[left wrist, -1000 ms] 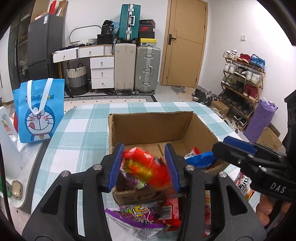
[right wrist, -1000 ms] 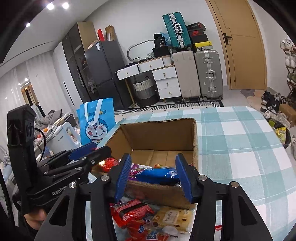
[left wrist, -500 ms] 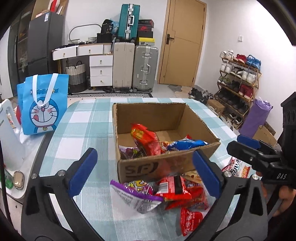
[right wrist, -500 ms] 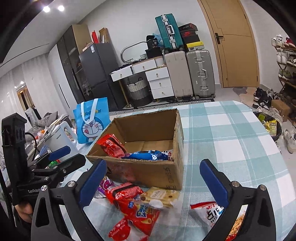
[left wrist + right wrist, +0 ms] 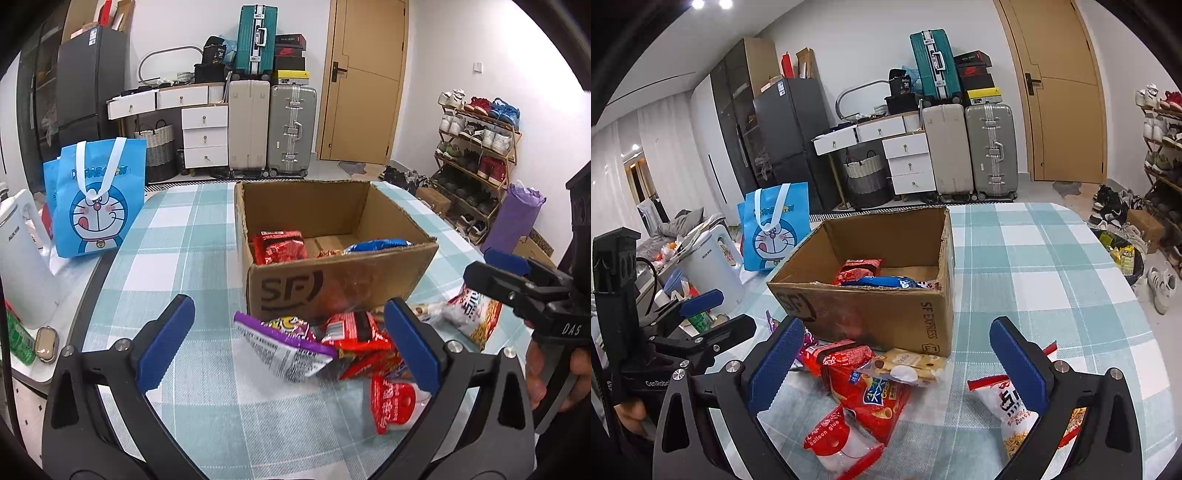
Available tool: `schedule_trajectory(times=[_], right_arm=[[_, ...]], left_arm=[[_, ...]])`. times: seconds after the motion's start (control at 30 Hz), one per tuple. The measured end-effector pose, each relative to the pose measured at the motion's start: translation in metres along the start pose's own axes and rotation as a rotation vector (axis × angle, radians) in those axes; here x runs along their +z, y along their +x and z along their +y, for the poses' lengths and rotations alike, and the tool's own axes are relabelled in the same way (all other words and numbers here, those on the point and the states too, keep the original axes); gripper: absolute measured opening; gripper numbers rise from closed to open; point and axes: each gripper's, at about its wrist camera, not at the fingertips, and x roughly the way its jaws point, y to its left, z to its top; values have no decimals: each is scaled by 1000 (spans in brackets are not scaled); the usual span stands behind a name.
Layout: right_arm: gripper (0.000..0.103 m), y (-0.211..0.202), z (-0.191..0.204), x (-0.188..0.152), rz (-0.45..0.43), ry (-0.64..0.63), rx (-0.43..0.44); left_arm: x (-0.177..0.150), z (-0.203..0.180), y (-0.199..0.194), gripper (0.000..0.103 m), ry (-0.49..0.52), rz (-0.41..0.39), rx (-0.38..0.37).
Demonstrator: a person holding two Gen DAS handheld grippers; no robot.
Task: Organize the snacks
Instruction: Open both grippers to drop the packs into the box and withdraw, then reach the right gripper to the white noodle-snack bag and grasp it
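Both claws stand spread wide with nothing between their blue pads, the left claw [image 5: 290, 341] and the right claw [image 5: 910, 360] hanging over a heap of snack packets on the checked table [image 5: 1052, 266]. A brown cardboard box [image 5: 340, 280] printed "SF" and "SF EXPRESS" sits just behind the heap, holding a red packet [image 5: 279, 245] and a blue packet [image 5: 882, 282]. In front lie a purple packet [image 5: 282, 341], a red bag marked "balloon glue" [image 5: 836, 441], and a white-and-red bag of sticks [image 5: 1012, 410] apart to the right.
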Motion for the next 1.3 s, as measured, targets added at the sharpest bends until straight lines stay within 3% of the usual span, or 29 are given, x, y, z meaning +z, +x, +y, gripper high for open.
schedule_trajectory(times=[0.5, 0.93, 1.3], right_arm=[[102, -16, -7, -27, -13, -15, -53], [102, -16, -20, -24, 66, -8, -88], [102, -10, -76, -28, 137, 117, -196]], left_arm=[[-23, 1, 6, 102, 8, 39, -1], [-32, -3, 21, 102, 30, 66, 9], [-39, 4, 35, 102, 17, 104, 16]])
